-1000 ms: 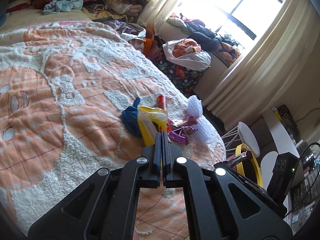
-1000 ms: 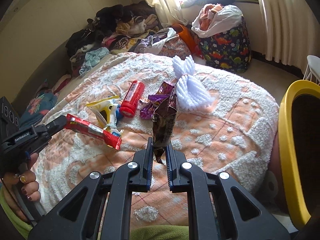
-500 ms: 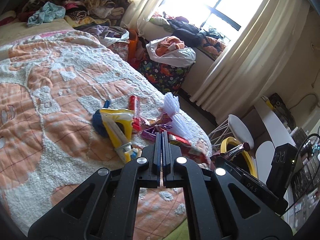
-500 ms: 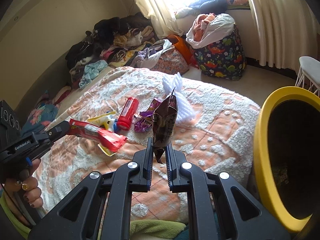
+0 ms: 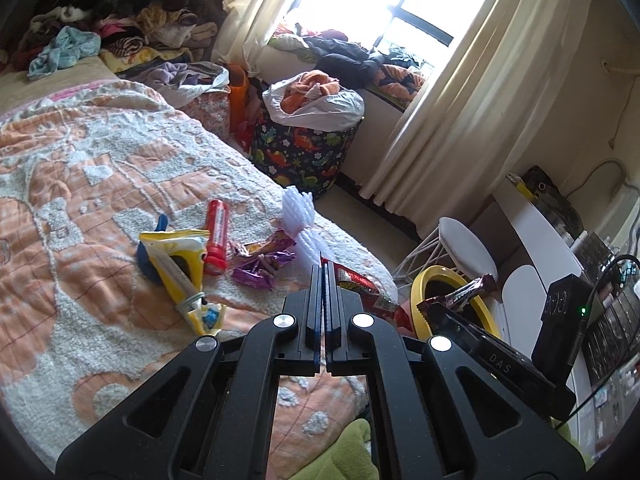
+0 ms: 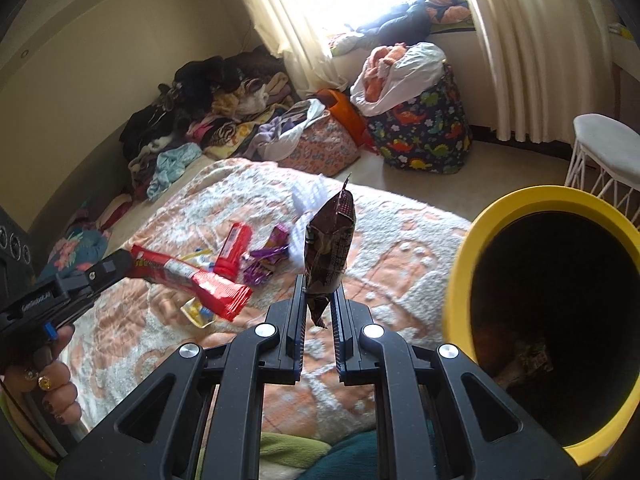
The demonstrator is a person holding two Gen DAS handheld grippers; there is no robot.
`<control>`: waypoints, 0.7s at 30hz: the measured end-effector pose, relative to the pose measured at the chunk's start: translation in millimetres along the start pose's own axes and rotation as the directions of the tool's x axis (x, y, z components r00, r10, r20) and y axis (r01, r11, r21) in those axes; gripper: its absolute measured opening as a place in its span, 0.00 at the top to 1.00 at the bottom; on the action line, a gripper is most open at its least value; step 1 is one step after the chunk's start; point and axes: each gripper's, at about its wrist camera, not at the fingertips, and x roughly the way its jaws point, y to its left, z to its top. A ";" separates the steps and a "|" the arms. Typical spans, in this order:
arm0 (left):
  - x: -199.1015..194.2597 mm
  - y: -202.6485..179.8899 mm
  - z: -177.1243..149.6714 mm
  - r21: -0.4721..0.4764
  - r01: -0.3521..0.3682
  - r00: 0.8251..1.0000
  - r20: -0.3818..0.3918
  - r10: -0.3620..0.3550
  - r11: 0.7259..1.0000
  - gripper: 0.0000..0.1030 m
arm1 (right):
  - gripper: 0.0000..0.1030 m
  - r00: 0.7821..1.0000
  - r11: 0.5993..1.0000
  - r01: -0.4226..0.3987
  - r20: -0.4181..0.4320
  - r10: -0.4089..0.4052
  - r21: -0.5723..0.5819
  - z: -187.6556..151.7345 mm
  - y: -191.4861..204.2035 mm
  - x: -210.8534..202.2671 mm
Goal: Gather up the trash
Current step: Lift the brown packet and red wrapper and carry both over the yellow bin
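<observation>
- Wrappers fill both claws: the left claw (image 5: 323,270) is clamped tight on one end of a red wrapper (image 6: 192,282), which sticks out level over the bed (image 5: 80,184).
- Seen from the right wrist camera, that same left claw (image 6: 116,266) comes in from the left edge, with a hand (image 6: 44,388) around its handle.
- The right claw (image 6: 318,294) pinches the lower end of a brown wrapper (image 6: 330,248), which stands upright between the pads; the jaws are nearly closed on it.
- A yellow-rimmed bin (image 6: 472,248) stands just beside the bed's foot, to the right of the right claw, its dark mouth open toward the camera, some litter at the bottom.
- In the left view the brown wrapper (image 5: 468,290) hangs over the bin's (image 5: 424,280) rim.
- Trash lying on the bed: a yellow packet (image 5: 180,264), a red tube (image 5: 216,236), purple wrappers (image 5: 260,264) and a white mesh bundle (image 5: 302,224), all close together.
- Beyond the bed, a dinosaur-print basket (image 5: 304,152) sits under the window, stuffed with clothes.
</observation>
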 end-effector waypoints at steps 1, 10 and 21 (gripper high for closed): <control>0.9 -2.2 0.0 0.004 0.000 1.000 -0.001 0.000 1.000 1.00 | 0.89 1.000 1.000 0.001 0.007 -0.001 0.009 1.2 -3.7 -2.7; 9.9 -32.2 -2.4 0.064 0.014 1.000 -0.016 -0.013 0.998 1.00 | 0.89 0.999 0.998 0.029 0.039 -0.031 0.052 9.9 -33.3 -18.5; 24.7 -65.7 -8.7 0.132 0.046 0.998 -0.042 -0.040 0.990 1.00 | 0.89 0.994 0.992 0.088 0.061 -0.093 0.090 15.8 -67.3 -36.3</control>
